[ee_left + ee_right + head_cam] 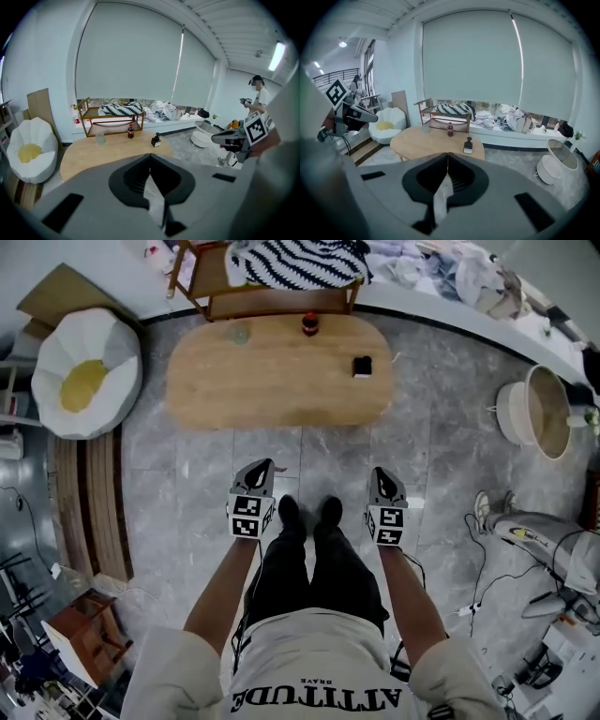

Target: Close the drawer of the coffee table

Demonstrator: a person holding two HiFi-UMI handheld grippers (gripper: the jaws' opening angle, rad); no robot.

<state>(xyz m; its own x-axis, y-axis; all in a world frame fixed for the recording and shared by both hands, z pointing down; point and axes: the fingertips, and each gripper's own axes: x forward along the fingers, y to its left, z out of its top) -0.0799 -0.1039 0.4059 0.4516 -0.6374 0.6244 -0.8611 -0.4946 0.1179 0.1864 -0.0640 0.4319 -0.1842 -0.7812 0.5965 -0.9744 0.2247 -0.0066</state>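
Observation:
The coffee table (281,381) is an oval wooden top on the grey floor, ahead of the person's feet. Its drawer shows in no view. My left gripper (259,468) and right gripper (382,475) hover side by side over the floor, short of the table's near edge and apart from it. Both are shut with nothing between the jaws. The left gripper view has the shut jaws (150,155) pointing at the table (112,147). In the right gripper view the jaws (448,154) likewise meet in front of the table (433,140).
A cola bottle (310,323), a glass (241,334) and a small dark bottle (362,366) stand on the table. Behind is a wooden rack (272,298) with striped cloth. An egg-shaped beanbag (84,371) and wooden steps (89,502) lie left, a round white basket (539,409) right.

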